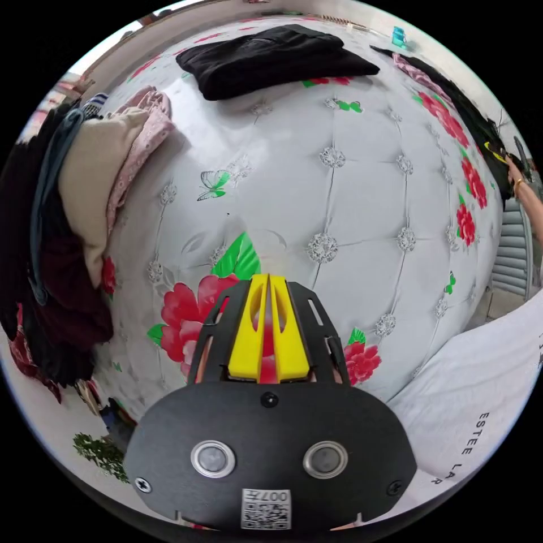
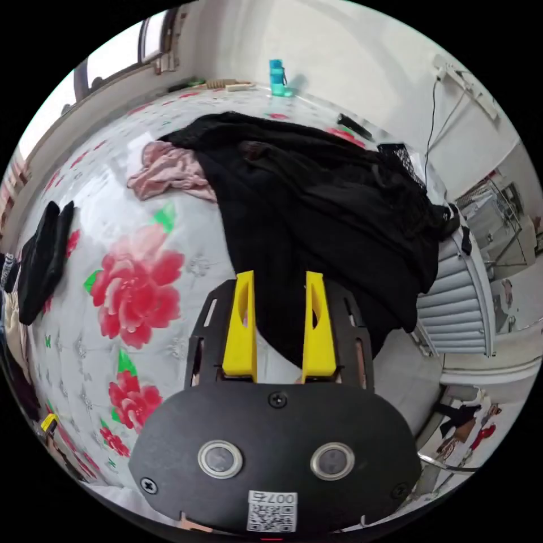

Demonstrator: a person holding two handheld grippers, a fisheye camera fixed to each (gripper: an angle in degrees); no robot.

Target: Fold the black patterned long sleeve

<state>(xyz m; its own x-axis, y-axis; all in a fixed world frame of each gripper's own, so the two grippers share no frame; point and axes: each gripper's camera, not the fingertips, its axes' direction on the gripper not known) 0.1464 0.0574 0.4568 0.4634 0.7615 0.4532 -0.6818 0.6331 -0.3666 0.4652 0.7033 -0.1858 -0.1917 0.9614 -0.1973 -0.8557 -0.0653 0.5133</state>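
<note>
In the left gripper view, the left gripper [image 1: 268, 283] is seen at 6 o'clock with its yellow jaws pressed together and nothing held, over the floral bedcover [image 1: 350, 186]. At 9 o'clock a pile of clothes [image 1: 85, 226] is stacked, and farther off at 12 o'clock a folded black garment [image 1: 271, 59] is laid flat.

In the right gripper view, the right gripper [image 2: 278, 283] is held with jaws parted, the near edge of the black patterned long sleeve [image 2: 322, 215] lying between them without being clamped. The garment is heaped from centre toward 2 o'clock. A pink garment [image 2: 169, 169] is touched by it at 10 o'clock; a teal bottle [image 2: 276, 76] stands beyond at 12.
</note>
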